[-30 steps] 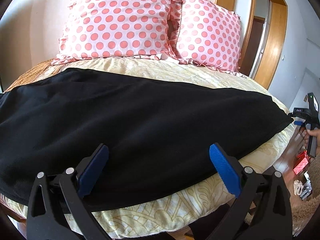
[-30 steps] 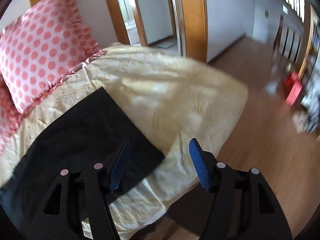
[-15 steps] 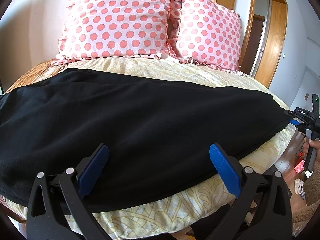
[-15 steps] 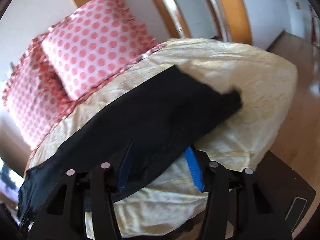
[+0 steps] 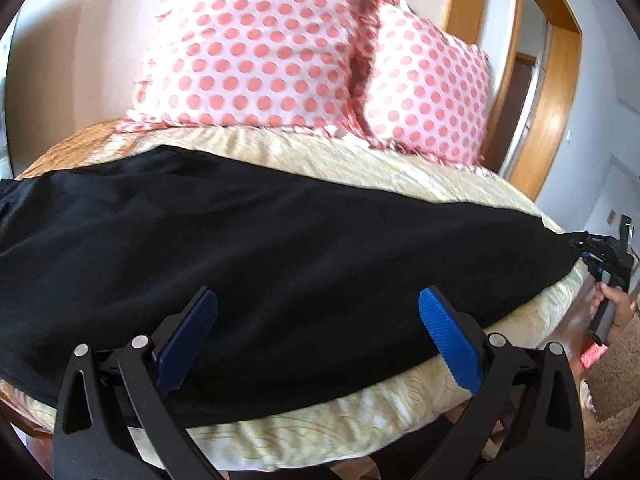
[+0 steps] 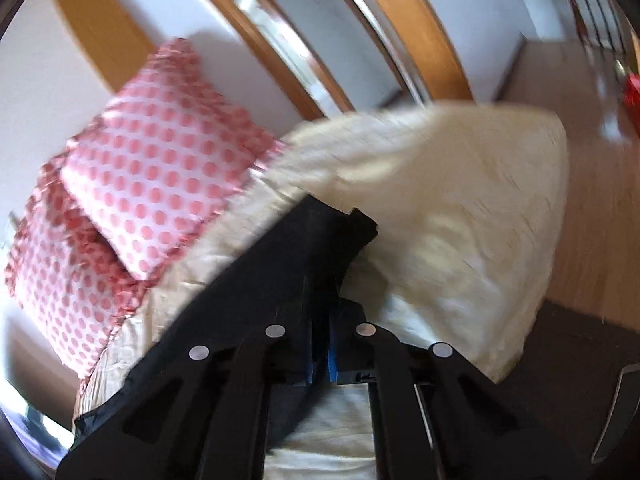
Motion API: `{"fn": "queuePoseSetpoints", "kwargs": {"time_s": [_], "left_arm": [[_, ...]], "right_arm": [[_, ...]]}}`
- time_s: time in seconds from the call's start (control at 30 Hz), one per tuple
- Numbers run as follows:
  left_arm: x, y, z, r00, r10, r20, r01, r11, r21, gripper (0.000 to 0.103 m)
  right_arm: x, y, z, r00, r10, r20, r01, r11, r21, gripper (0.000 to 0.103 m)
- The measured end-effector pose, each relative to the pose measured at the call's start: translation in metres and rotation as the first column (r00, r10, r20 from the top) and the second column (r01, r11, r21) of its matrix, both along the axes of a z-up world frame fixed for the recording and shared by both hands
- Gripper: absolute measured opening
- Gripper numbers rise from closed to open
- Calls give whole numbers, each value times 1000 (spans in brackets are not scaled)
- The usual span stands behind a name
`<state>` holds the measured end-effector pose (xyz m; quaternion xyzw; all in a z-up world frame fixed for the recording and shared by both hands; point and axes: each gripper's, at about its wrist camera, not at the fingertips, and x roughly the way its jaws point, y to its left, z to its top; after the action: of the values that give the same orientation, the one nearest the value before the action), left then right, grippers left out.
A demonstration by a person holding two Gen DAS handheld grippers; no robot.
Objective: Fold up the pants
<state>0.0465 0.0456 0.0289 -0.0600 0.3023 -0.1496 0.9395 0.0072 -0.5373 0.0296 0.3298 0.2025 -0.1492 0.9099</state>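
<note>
The black pants (image 5: 256, 248) lie spread lengthwise across the cream patterned bedspread (image 5: 360, 164), running from the far left edge of the bed to its right edge, with two pink polka-dot pillows (image 5: 256, 48) propped against the wall beyond them. The left gripper (image 5: 318, 336) hovers at the near edge of the bed with its blue-padded fingers (image 5: 448, 344) spread wide, one tip on each side of a broad stretch of the pants' near hem; it grips nothing. The right gripper (image 6: 320, 344) has its fingers pressed together, pinching the end of the pants, whose fabric bunches up and rises from the bedspread just beyond the tips. In the left wrist view it shows at the bed's right edge, at the tip of the cloth.
</note>
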Motion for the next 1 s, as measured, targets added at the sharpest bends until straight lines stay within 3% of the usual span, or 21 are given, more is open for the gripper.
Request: {"fn": "queuePoseSetpoints", "kwargs": {"time_s": [0.1, 0.2, 0.23, 0.3, 0.33, 0.37, 0.4, 0.47, 0.5, 0.57, 0.67, 0.83, 0.93, 1.0], "left_arm": [[0, 15, 4, 999, 51, 8, -51, 998, -30, 101], [1, 30, 6, 995, 103, 0, -103, 993, -58, 101], [0, 34, 6, 993, 118, -1, -118, 991, -64, 101], [-3, 41, 7, 989, 147, -3, -146, 987, -71, 101], [-4, 44, 7, 987, 159, -3, -159, 985, -73, 101], [-6, 48, 8, 985, 175, -2, -175, 982, -74, 101], [-7, 50, 8, 983, 185, -1, -184, 980, -73, 101], [-13, 58, 9, 977, 214, 2, -213, 975, -69, 101], [-15, 61, 10, 975, 224, 4, -223, 972, -68, 101], [-19, 71, 10, 968, 251, 5, -250, 966, -67, 101], [-27, 89, 10, 955, 298, 6, -296, 952, -75, 101], [-29, 110, 9, 937, 348, 8, -346, 934, -89, 101], [-30, 119, 11, 929, 371, 8, -368, 923, -114, 101], [-32, 126, 12, 919, 393, 13, -390, 914, -112, 101]], "right_arm": [[15, 42, 41, 989, 123, 80, -116, 989, -90, 5], [35, 108, 82, 933, 322, 162, -291, 938, -186, 5], [41, 135, 92, 900, 397, 182, -357, 909, -215, 5], [53, 196, 105, 803, 563, 197, -509, 819, -265, 5], [59, 232, 106, 737, 650, 187, -592, 753, -286, 5], [61, 252, 104, 697, 696, 174, -638, 712, -291, 5], [68, 290, 97, 620, 772, 137, -719, 630, -294, 5], [76, 344, 74, 518, 854, 41, -812, 506, -291, 5], [82, 374, 54, 467, 883, -51, -855, 435, -283, 5], [93, 411, 17, 397, 897, -195, -908, 354, -225, 5], [105, 423, -8, 363, 899, -245, -932, 345, -113, 5], [105, 424, 19, 416, 895, -162, -906, 392, -160, 5], [95, 451, 7, 334, 902, -274, -937, 288, -196, 5], [86, 461, 0, 306, 900, -311, -944, 245, -221, 5]]}}
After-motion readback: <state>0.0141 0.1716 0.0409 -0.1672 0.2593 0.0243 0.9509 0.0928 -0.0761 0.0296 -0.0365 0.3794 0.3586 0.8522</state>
